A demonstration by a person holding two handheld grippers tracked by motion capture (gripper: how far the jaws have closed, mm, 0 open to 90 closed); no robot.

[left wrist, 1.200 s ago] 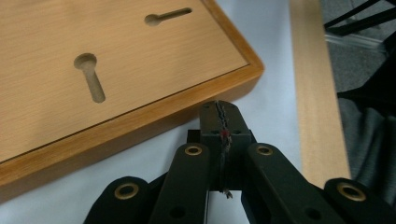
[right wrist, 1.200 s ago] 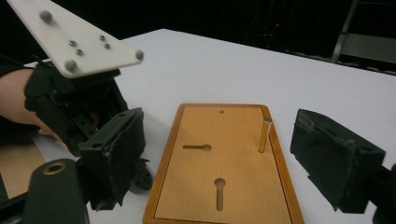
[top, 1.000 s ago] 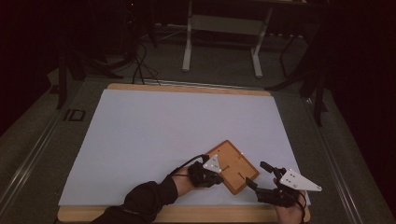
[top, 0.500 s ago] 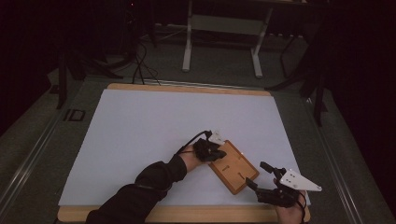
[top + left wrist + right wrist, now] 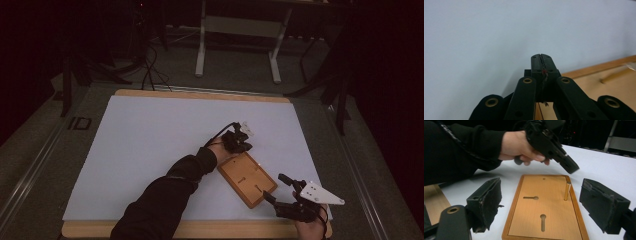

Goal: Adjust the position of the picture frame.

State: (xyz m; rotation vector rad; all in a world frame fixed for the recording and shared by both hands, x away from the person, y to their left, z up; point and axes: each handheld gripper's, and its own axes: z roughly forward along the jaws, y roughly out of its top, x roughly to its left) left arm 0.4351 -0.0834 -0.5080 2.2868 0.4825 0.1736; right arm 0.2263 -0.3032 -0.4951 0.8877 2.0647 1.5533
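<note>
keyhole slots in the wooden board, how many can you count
2: one keyhole slot lies sideways at the wooden board's middle left, the other runs lengthwise near its close edge.

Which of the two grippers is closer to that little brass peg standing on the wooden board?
Left. The left gripper hangs just above and beyond the brass peg; the right gripper sits at the wooden board's opposite end.

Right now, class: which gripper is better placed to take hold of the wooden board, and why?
Probably the right gripper: its jaws stand open on either side of the wooden board, facing it. The left gripper is shut and sits past the board's far end, pointing away over the white mat.
</note>
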